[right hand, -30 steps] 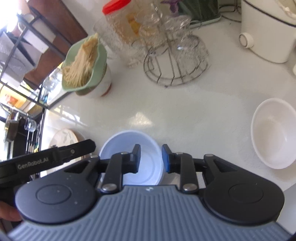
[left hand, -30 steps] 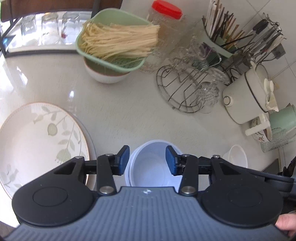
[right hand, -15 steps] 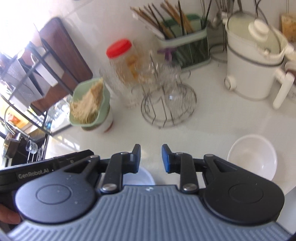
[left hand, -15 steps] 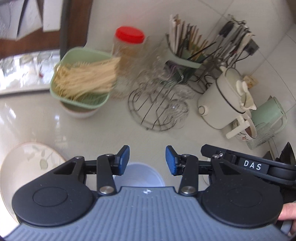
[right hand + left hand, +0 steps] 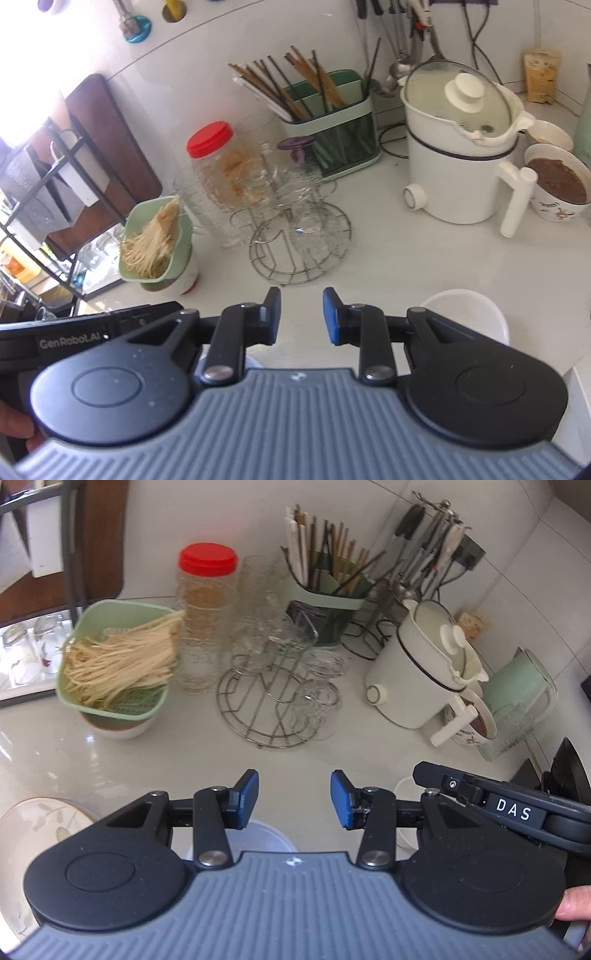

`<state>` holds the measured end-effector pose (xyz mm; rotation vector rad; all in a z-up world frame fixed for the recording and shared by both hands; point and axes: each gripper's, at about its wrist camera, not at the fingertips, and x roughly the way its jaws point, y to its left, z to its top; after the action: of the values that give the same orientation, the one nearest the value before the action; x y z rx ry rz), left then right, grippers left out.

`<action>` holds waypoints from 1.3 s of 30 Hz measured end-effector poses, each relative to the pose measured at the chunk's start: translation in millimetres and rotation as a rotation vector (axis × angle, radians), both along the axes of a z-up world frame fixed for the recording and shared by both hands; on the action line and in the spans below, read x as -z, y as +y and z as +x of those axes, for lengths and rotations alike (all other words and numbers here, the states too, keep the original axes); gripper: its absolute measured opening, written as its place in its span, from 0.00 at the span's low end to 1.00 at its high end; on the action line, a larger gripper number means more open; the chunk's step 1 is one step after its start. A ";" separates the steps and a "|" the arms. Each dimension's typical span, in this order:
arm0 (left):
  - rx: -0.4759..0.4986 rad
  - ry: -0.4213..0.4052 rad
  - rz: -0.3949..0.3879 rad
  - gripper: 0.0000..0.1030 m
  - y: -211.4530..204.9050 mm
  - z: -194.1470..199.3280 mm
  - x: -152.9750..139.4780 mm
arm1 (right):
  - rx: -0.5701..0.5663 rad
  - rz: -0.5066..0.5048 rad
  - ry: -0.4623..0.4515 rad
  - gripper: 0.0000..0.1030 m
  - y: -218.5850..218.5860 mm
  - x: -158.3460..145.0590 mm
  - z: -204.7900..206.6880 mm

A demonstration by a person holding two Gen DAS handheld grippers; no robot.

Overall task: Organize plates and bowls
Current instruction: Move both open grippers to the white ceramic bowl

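You are hovering both grippers, left gripper [image 5: 294, 798] and right gripper [image 5: 301, 316], jaws parted and empty, above the pale bowl [image 5: 262, 836]; next, lower and grasp its rim

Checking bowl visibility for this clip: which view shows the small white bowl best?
The right wrist view: the white bowl shows most of its rim and inside beside the right gripper. In the left wrist view only a sliver shows, behind the grippers.

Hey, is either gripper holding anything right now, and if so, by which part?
Nothing is held. The left gripper and the right gripper are both open, with only bare counter showing between their fingers.
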<state>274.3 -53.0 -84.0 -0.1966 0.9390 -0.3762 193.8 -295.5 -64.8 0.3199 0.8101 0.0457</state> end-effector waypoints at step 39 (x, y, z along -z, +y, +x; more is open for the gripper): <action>0.301 0.099 0.038 0.47 -175.4 29.7 52.8 | 0.375 0.065 0.118 0.28 -149.2 52.2 -50.9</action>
<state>303.9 -228.4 -136.8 -0.0384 1.0762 -0.6302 142.9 -444.7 -117.0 0.5352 0.8548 -0.3009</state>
